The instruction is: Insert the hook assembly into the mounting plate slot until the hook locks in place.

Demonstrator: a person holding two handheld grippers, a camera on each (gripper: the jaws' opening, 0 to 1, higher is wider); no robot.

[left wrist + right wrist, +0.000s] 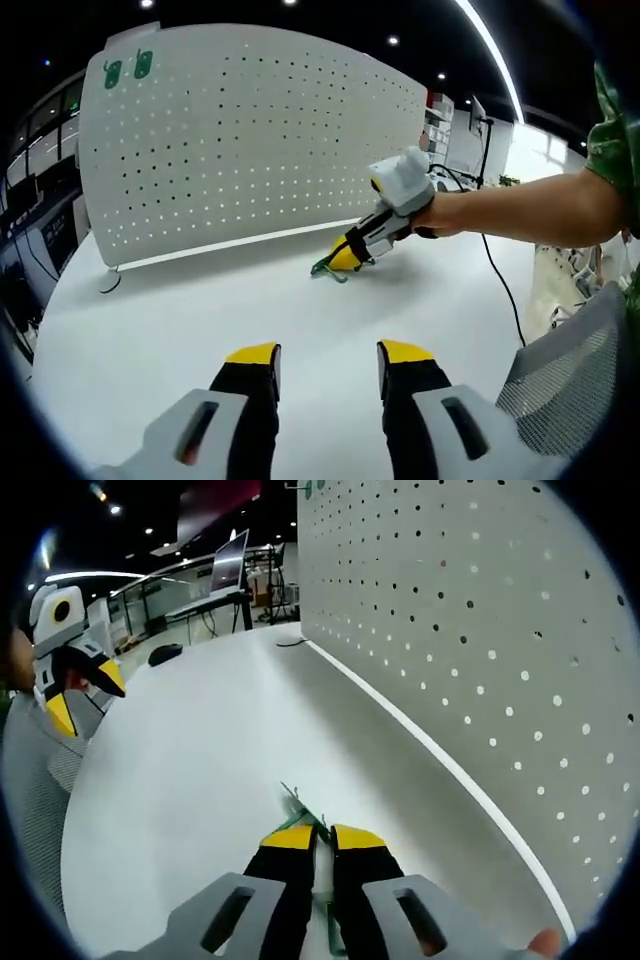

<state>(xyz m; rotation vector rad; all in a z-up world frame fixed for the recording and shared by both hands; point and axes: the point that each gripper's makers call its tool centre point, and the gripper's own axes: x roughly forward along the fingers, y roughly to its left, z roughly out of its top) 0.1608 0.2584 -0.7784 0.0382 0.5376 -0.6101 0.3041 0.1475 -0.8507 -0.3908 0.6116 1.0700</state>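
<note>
The green hook (300, 810) is mostly hidden between the right gripper (322, 838) jaws; its shape is unclear.

Left gripper view faces pegboard (250, 140), right gripper view skims alongside — table (200, 310) shared

A broad white table (200, 320) carries everything — smooth, matte and rounded at its edge. In the left gripper view a white pegboard (250, 140) stands upright on it at about 11 o'clock, its foot resting on the surface. A small green hook (328, 270) lies on the tabletop near 1 o'clock — just in front of the board's base. In the right gripper view the hook (297, 805) lies at 6 o'clock.
</note>
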